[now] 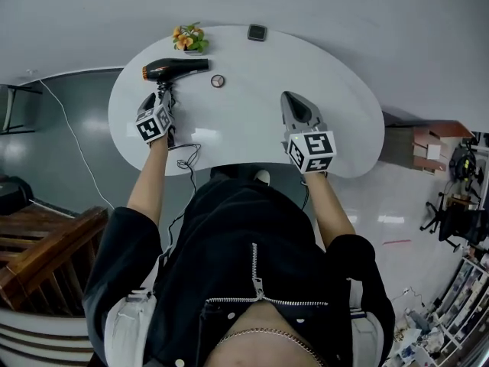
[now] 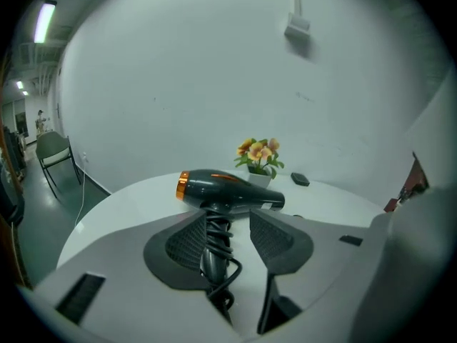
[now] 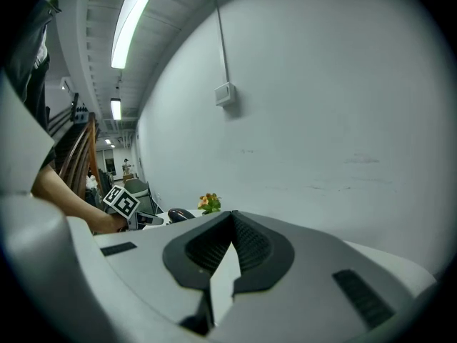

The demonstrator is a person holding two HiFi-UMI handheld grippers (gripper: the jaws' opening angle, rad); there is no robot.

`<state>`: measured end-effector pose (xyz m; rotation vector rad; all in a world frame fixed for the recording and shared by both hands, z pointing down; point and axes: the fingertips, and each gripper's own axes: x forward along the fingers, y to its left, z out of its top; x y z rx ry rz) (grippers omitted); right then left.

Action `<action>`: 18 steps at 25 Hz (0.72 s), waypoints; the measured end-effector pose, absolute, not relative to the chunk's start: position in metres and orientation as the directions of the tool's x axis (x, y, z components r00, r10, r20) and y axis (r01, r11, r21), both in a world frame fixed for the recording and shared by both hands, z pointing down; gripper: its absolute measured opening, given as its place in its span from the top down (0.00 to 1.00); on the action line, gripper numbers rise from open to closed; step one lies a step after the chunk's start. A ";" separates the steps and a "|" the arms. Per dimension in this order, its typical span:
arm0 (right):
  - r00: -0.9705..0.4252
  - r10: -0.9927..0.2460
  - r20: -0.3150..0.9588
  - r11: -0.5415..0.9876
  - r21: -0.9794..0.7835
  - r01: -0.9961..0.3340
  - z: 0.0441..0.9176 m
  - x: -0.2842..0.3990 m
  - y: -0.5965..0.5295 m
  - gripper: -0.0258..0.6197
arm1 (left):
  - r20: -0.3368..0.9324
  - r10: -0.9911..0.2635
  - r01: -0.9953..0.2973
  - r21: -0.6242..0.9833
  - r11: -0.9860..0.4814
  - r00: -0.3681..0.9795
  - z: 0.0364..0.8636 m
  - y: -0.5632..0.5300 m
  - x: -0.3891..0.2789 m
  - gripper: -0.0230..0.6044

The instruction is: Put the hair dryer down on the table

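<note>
A black hair dryer [image 1: 172, 69] with an orange rear ring lies on its side on the white oval table [image 1: 252, 128], at the far left. Its cord is wound round the handle. My left gripper [image 1: 163, 98] reaches over that handle. In the left gripper view the handle [image 2: 216, 245] lies between the jaws of the left gripper [image 2: 228, 216]. It rests against the left pad, and bare table shows between it and the right pad, so the jaws stand open. My right gripper [image 1: 294, 96] hovers over the middle right of the table. It is shut and empty, the tips of the right gripper [image 3: 232, 216] meeting.
A small pot of orange flowers [image 1: 189, 38] and a small black square object [image 1: 257, 32] stand at the table's far edge. A little round object [image 1: 218, 81] lies right of the dryer. The cord [image 1: 187, 155] trails off the near edge. A wooden railing [image 1: 46, 243] is at the left.
</note>
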<state>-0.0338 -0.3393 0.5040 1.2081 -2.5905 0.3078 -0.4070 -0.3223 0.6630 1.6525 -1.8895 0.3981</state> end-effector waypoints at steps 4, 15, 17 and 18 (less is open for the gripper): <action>-0.660 -0.684 0.310 0.668 -0.096 -0.738 0.505 -0.047 -0.337 0.95 | 0.522 -0.852 -0.980 0.150 0.128 -0.031 0.625 -0.311 -0.389 0.77; -0.760 -0.586 0.281 0.763 -0.122 -0.634 0.501 -0.077 -0.324 0.95 | 0.396 -0.918 -0.993 0.110 0.034 0.013 0.549 -0.272 -0.336 0.90; -0.775 -0.570 0.274 0.776 -0.129 -0.617 0.499 -0.081 -0.322 0.95 | 0.372 -0.928 -0.994 0.105 0.020 0.021 0.536 -0.265 -0.325 0.91; -0.782 -0.561 0.271 0.783 -0.134 -0.608 0.499 -0.083 -0.321 0.95 | 0.362 -0.932 -0.995 0.099 0.013 0.024 0.529 -0.261 -0.320 0.91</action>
